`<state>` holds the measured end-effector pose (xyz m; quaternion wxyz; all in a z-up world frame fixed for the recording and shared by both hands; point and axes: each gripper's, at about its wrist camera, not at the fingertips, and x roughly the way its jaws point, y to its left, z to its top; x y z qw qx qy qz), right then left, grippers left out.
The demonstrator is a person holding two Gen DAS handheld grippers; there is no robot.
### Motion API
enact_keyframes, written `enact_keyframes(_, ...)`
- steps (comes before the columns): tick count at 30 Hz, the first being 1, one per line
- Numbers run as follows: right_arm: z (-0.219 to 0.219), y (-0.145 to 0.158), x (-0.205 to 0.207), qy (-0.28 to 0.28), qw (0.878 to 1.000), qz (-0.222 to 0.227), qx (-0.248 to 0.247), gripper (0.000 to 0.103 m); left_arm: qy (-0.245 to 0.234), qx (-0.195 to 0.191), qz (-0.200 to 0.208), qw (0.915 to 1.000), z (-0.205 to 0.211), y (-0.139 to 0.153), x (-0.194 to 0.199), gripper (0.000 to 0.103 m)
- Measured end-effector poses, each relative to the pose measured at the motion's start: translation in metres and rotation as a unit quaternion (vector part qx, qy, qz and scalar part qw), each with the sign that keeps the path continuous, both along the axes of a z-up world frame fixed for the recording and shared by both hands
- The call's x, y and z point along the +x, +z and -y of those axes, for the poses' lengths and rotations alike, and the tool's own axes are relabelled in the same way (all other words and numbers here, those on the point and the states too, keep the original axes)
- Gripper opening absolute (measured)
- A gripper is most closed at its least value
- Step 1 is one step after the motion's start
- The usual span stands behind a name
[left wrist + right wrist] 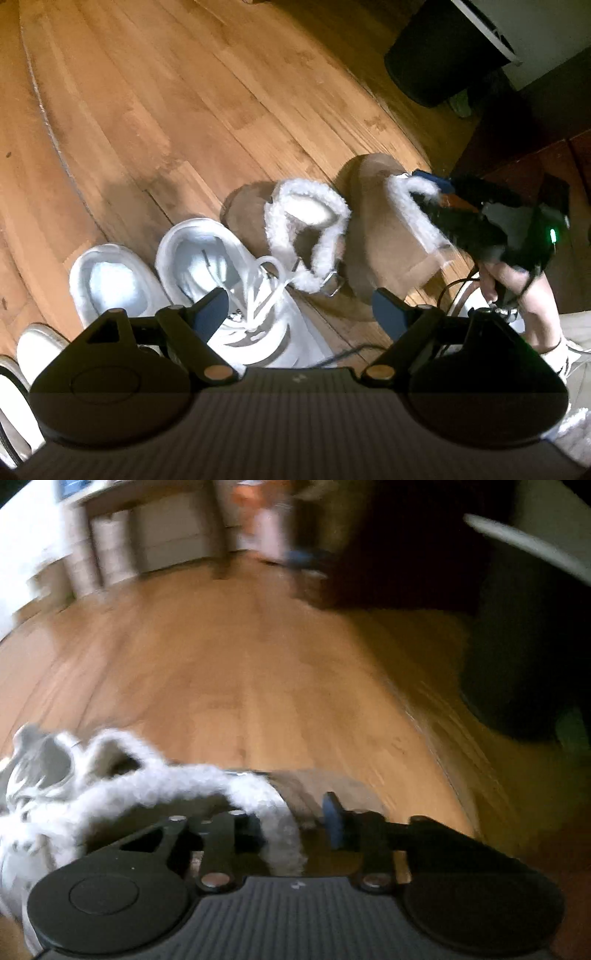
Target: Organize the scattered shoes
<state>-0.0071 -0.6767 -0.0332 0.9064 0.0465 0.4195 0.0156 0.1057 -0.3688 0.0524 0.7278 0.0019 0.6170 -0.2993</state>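
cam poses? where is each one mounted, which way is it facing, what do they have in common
Left wrist: on the left hand-held gripper, tilted down at the wooden floor, white sneakers and tan fur-lined slippers; the person's forearm shows.
Right wrist: on the right hand-held gripper, facing along the floor, fingers straddling a slipper's fur collar; blurred.
Shared: slippers, floor, right hand-held gripper.
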Motion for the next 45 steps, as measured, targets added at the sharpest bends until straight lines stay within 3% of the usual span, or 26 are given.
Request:
enact_keyframes(2, 0.014, -0.002, 0.002, -0.044, 0.997, -0.004, 0.064, 0.022, 0.007, 0.001, 0.001, 1.0000, -0.003, -0.001, 0.000, 0.085)
enact_keyframes(5, 0.045, -0.009, -0.004, -0.149, 0.967, -0.004, 0.207, 0.022, 0.021, -0.001, 0.000, 0.9998, -0.009, -0.002, 0.001, 0.085)
enact_keyframes(7, 0.061, -0.013, -0.008, -0.224, 0.932, 0.003, 0.285, 0.022, 0.030, -0.005, 0.000, 0.9995, -0.012, -0.001, 0.002, 0.085)
enact_keyframes(9, 0.072, -0.018, -0.016, -0.306, 0.880, 0.007, 0.363, 0.022, 0.032, -0.006, 0.000, 0.9995, -0.014, -0.001, 0.003, 0.085)
enact_keyframes(10, 0.076, -0.018, -0.019, -0.329, 0.862, 0.007, 0.384, 0.022, 0.033, -0.005, 0.000, 0.9994, -0.014, 0.000, 0.003, 0.085)
enact_keyframes(12, 0.076, -0.012, -0.020, -0.367, 0.844, 0.000, 0.391, 0.023, 0.033, -0.003, 0.000, 0.9995, -0.013, -0.004, 0.006, 0.085)
enact_keyframes(14, 0.071, -0.010, -0.004, -0.374, 0.846, -0.008, 0.379, 0.032, 0.033, -0.003, -0.001, 0.9994, -0.014, -0.005, 0.007, 0.085)
enact_keyframes(15, 0.065, -0.006, 0.001, -0.374, 0.847, -0.017, 0.378, 0.042, 0.035, -0.003, -0.002, 0.9994, -0.014, -0.006, 0.008, 0.086)
enact_keyframes(18, 0.049, -0.001, -0.002, -0.333, 0.839, -0.016, 0.429, 0.093, 0.035, -0.006, -0.008, 0.9993, -0.015, -0.008, 0.008, 0.088)
enact_keyframes(20, 0.040, -0.004, -0.009, -0.315, 0.837, 0.008, 0.446, 0.093, 0.033, -0.010, -0.013, 0.9993, -0.016, -0.009, 0.008, 0.088)
enact_keyframes(22, 0.034, -0.004, -0.017, -0.308, 0.846, 0.044, 0.433, 0.093, 0.030, -0.010, -0.015, 0.9994, -0.017, -0.008, 0.007, 0.088)
enact_keyframes(24, 0.032, -0.001, -0.010, -0.278, 0.880, 0.072, 0.379, 0.092, 0.030, -0.008, -0.014, 0.9994, -0.022, -0.006, 0.008, 0.088)
enact_keyframes(28, 0.026, 0.006, 0.024, -0.211, 0.931, 0.094, 0.281, 0.091, 0.035, -0.005, -0.013, 0.9993, -0.026, -0.007, 0.011, 0.088)
enact_keyframes(30, 0.012, 0.009, 0.050, -0.154, 0.961, 0.061, 0.223, 0.093, 0.039, -0.007, -0.014, 0.9991, -0.027, -0.007, 0.013, 0.088)
enact_keyframes(33, -0.008, -0.016, 0.090, -0.111, 0.985, -0.050, 0.123, 0.088, 0.041, -0.012, -0.017, 0.9990, -0.027, -0.006, 0.013, 0.088)
enact_keyframes(34, -0.013, -0.023, 0.095, -0.104, 0.986, -0.078, 0.104, 0.090, 0.042, -0.014, -0.020, 0.9988, -0.028, -0.004, 0.011, 0.088)
enact_keyframes(37, -0.022, -0.029, 0.082, -0.095, 0.982, -0.101, 0.125, 0.090, 0.046, -0.017, -0.023, 0.9985, -0.035, 0.001, 0.004, 0.089)
enact_keyframes(40, -0.016, -0.025, 0.066, -0.127, 0.965, -0.136, 0.185, 0.091, 0.062, -0.010, -0.021, 0.9978, -0.049, 0.010, -0.004, 0.090)
enact_keyframes(43, -0.012, -0.018, 0.049, -0.185, 0.948, -0.128, 0.227, 0.089, 0.098, -0.022, 0.002, 0.9949, -0.073, 0.031, -0.014, 0.092)
enact_keyframes(45, -0.021, 0.004, 0.032, -0.230, 0.942, -0.089, 0.228, 0.089, 0.124, -0.031, 0.022, 0.9915, -0.090, 0.045, -0.024, 0.096)
